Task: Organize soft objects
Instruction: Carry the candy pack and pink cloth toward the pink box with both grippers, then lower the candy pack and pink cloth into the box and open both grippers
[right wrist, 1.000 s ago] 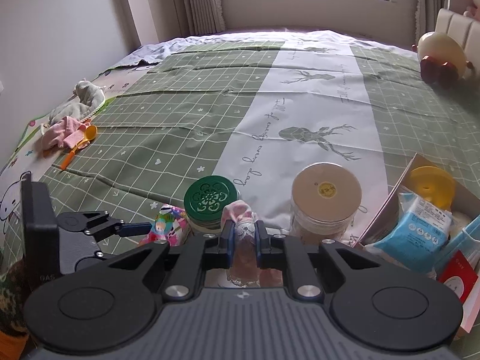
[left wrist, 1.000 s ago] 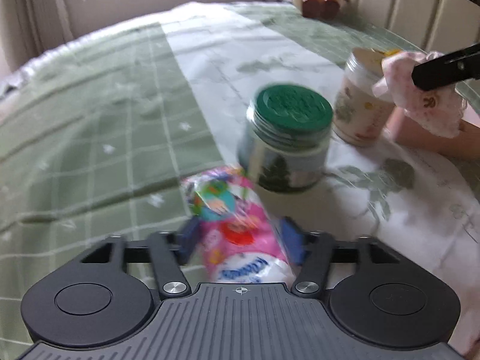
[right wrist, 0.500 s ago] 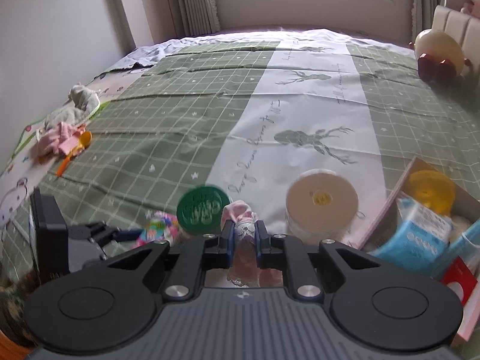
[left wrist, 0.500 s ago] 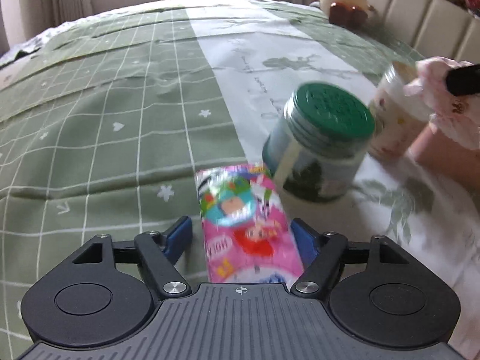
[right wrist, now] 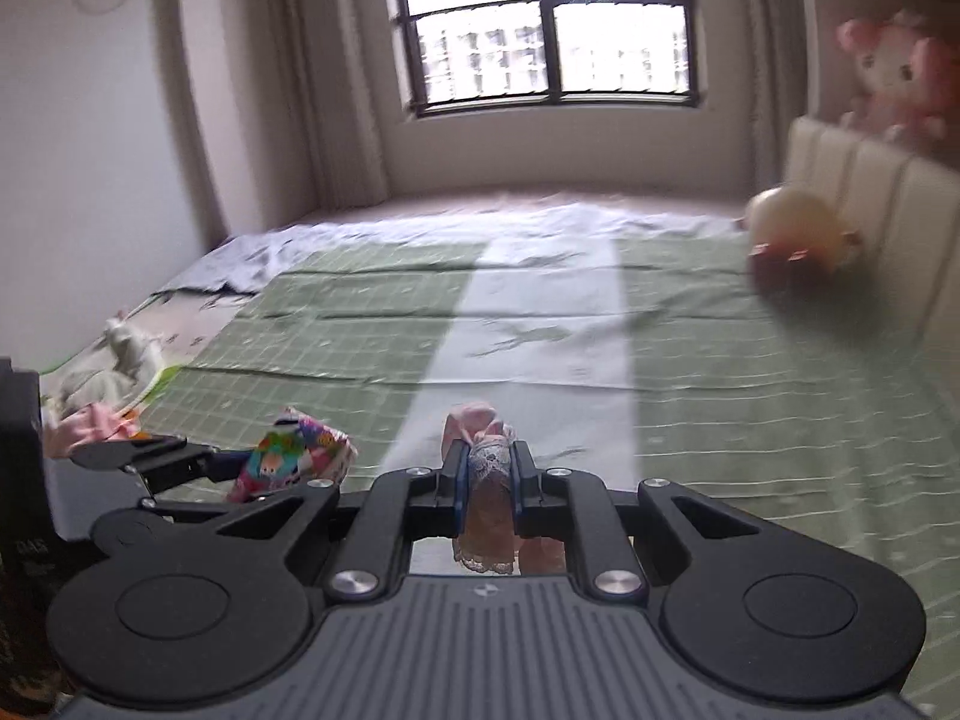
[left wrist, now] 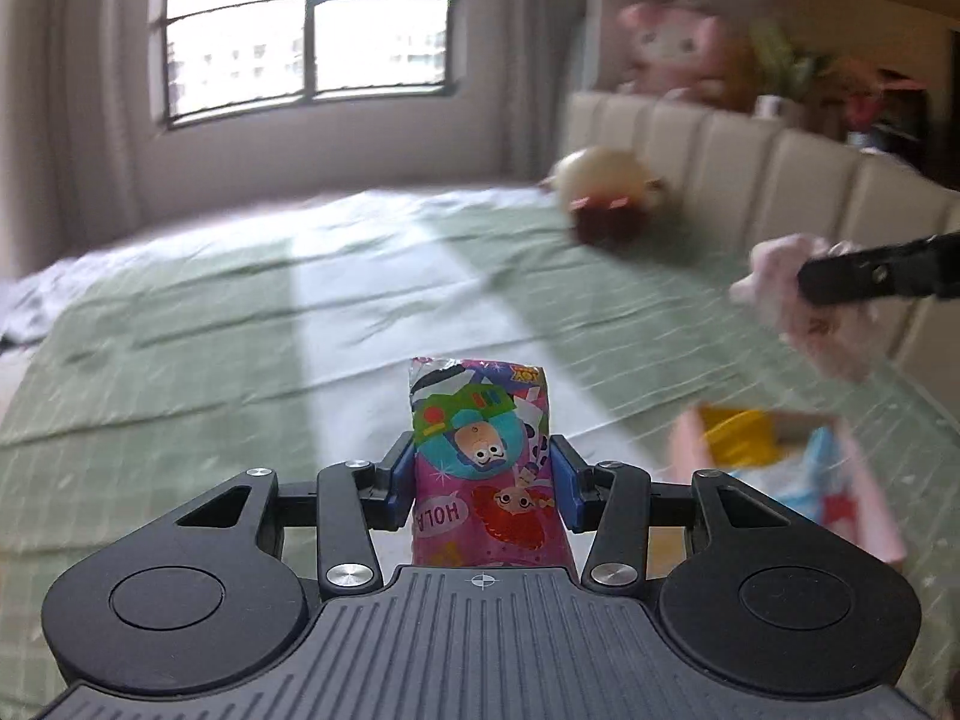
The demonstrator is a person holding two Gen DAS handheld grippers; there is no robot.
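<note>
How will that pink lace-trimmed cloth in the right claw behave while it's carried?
The pink cloth is probably floppy: it droops below the right claw. It is likely light, since the shut claw squeezes it thin. Its lace edge could perhaps snag.

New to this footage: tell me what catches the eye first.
The left gripper, jaws just closed, clamps a bright cartoon-printed packet, lifted above the green bedspread. The right gripper pinches a pink lace-trimmed cloth. A pink plush toy sits atop the headboard.
</note>
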